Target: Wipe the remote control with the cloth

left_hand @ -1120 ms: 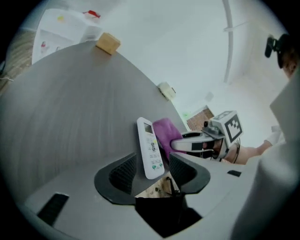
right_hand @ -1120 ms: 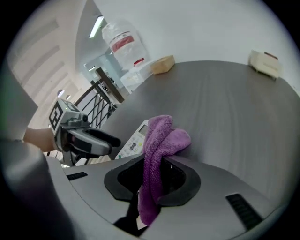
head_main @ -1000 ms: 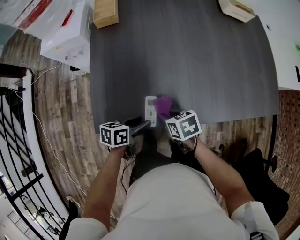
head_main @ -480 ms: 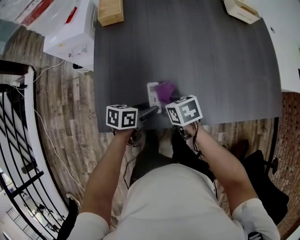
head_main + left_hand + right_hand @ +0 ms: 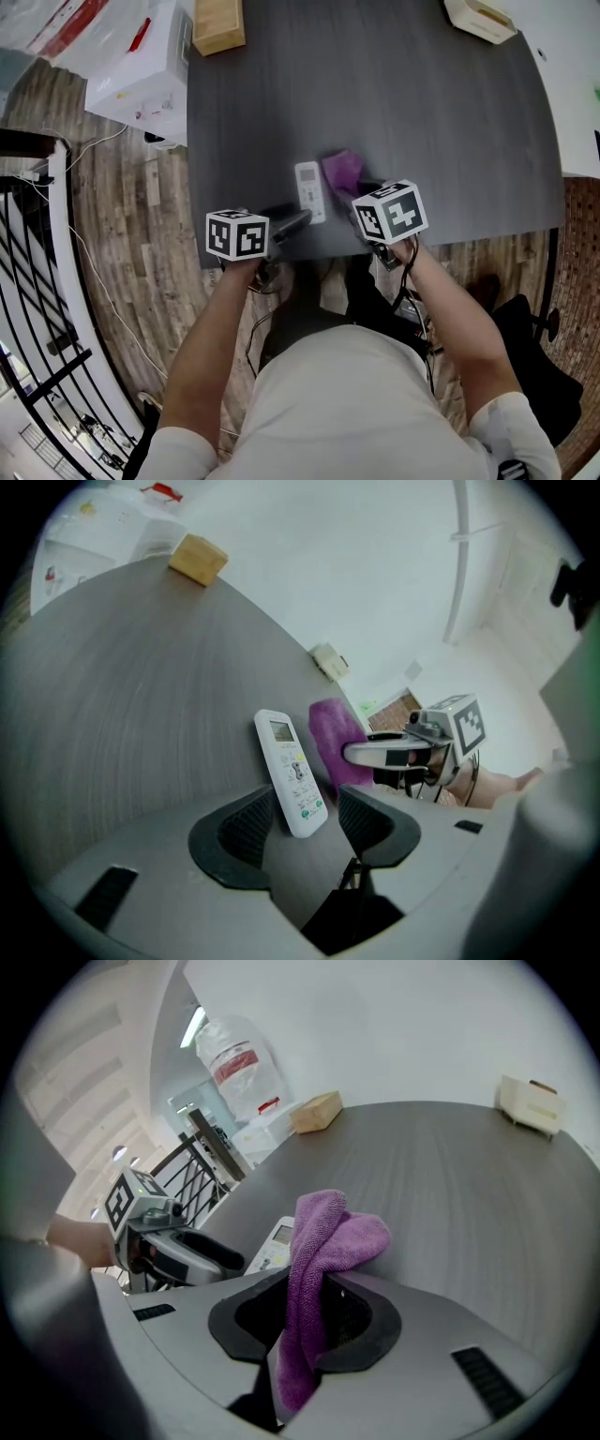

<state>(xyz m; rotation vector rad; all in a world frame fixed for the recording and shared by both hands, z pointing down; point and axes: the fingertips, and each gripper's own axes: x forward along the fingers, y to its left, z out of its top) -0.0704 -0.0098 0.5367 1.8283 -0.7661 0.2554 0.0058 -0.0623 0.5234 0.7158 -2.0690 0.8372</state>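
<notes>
The remote control (image 5: 310, 192) lay by the desk's (image 5: 422, 112) near edge, its end between the left gripper's (image 5: 305, 819) wide-open, unpinching jaws, so I'd have steadied it before the right gripper (image 5: 305, 1316), clamped on the cloth (image 5: 328, 1232), swept along it.

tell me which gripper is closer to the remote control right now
Left. The left gripper has the near end of the remote control at its open jaws; the right gripper, shut on the cloth, is off to its right.
</notes>
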